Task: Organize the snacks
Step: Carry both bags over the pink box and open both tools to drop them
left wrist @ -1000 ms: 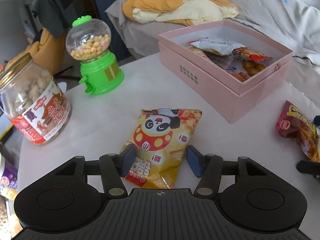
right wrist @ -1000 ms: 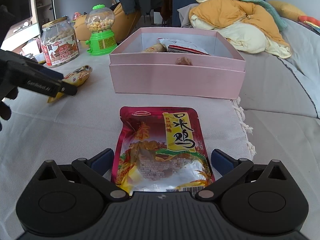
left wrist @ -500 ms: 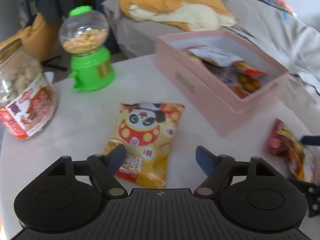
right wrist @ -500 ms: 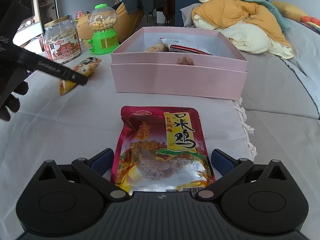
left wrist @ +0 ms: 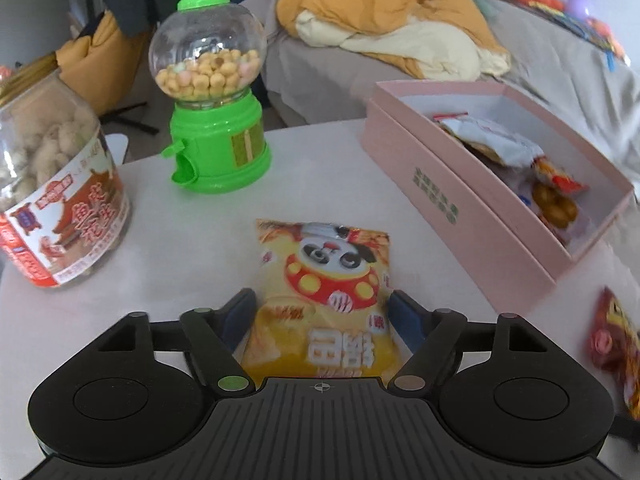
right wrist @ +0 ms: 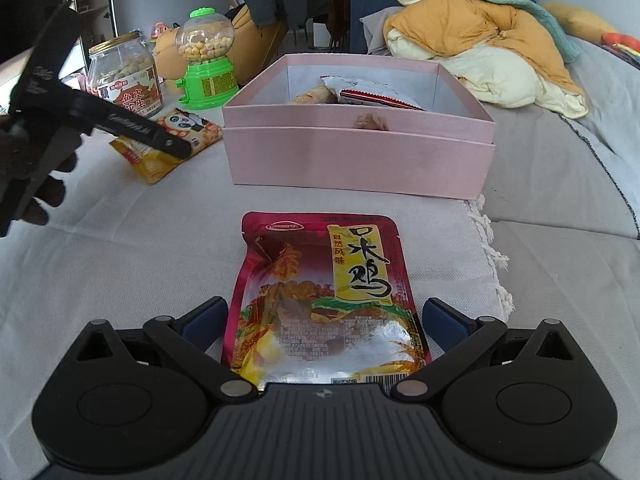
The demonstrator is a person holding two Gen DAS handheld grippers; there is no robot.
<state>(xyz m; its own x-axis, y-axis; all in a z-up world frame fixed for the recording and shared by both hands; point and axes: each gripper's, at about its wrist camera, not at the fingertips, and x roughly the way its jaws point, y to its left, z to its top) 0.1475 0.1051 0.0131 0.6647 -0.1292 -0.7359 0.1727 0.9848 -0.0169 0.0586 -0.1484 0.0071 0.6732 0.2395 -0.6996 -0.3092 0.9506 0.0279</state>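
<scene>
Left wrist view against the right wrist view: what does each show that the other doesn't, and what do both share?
Only the left wrist view shows the left gripper from behind, jaws open either side of the yellow panda bag. Only the right wrist view shows the right gripper, open around the red chicken pouch's near end, and the person's hand. Both show the pink box, green candy dispenser, peanut jar and both packets.

Snack packets (right wrist: pixel 372 98) – inside box (right wrist: pixel 360 148)
</scene>
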